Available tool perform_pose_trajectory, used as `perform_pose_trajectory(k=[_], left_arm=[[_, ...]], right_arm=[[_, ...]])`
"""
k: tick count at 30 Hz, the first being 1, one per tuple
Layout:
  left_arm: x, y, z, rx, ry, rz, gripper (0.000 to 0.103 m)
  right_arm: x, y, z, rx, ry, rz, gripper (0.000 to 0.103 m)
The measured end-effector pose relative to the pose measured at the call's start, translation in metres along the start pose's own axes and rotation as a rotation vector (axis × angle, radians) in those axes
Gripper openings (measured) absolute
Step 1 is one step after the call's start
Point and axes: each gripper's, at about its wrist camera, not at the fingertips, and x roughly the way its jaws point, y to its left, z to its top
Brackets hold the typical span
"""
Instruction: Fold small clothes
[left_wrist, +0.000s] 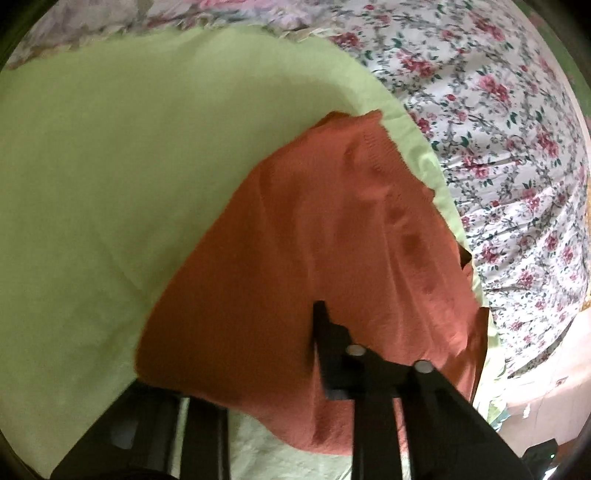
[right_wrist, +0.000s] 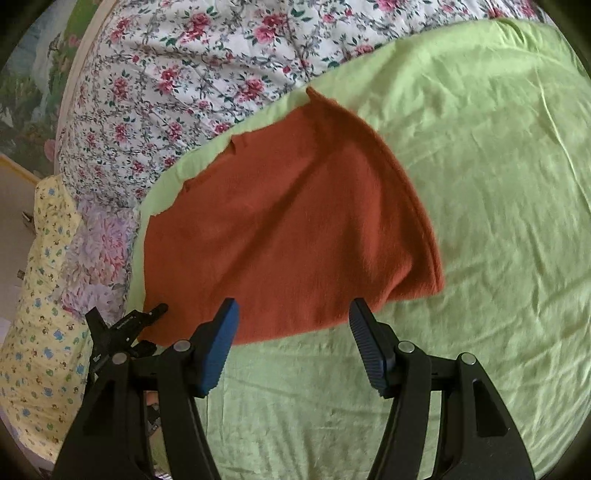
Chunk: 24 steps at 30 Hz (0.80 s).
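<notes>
Left gripper (left_wrist: 295, 362) jaws clamped on rust-orange garment (left_wrist: 314, 236) edge; right gripper (right_wrist: 291, 332) jaws apart, empty, above green sheet (right_wrist: 498, 184).

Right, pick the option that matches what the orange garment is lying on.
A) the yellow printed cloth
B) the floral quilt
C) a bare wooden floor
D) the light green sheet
D: in the right wrist view the orange garment lies spread on the light green sheet, with green showing beyond its edges; the floral quilt lies past the sheet.
</notes>
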Motion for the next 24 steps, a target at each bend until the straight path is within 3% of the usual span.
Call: perform_pose_trajectory(k=[4, 9, 14, 19, 24], left_arm=[[-0.016, -0.030, 0.000, 0.113, -0.035, 0.019, 0.016], [-0.040, -0.092, -0.006, 0.277, -0.066, -0.039, 0.015], [-0.050, -0.162, -0.035, 0.472, -0.070, -0.113, 0.014], [-0.034, -0.218, -0.087, 0.660, -0.017, -0.181, 0.014], [0.024, -0.231, -0.138, 0.828, 0.111, -0.115, 0.014]], right_arm=[[-0.001, -0.007, 0.005, -0.002, -0.003, 0.013, 0.063], [0.000, -0.017, 0.009, 0.019, -0.007, 0.040, 0.063], [-0.003, -0.031, 0.015, 0.059, -0.016, 0.062, 0.063], [-0.006, -0.043, 0.028, 0.072, -0.035, 0.081, 0.063], [0.009, -0.051, 0.051, 0.088, -0.011, 0.123, 0.063]])
